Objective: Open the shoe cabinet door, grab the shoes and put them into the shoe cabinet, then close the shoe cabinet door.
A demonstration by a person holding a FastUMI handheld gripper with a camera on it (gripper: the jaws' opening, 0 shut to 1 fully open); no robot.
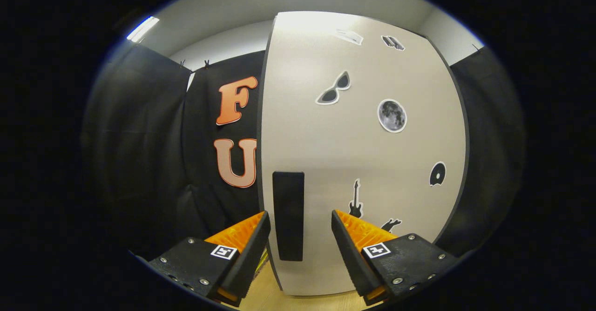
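The shoe cabinet door [363,152] is a tall pale panel with several black stickers on it, and it stands close ahead of me. Its black upright handle [288,215] sits near the door's left edge. My gripper [300,225] is open, one finger on each side of the handle with a gap left on both sides. Whether the fingertips [253,236] reach the door face I cannot tell. The door's dark left edge runs just inside my left finger.
Black cloth booth walls [139,152] hang to the left of and behind the cabinet, and more cloth hangs to its right. A light wooden floor [270,297] shows beneath the door between my fingers. A white wall and a ceiling light [142,28] lie above the cloth.
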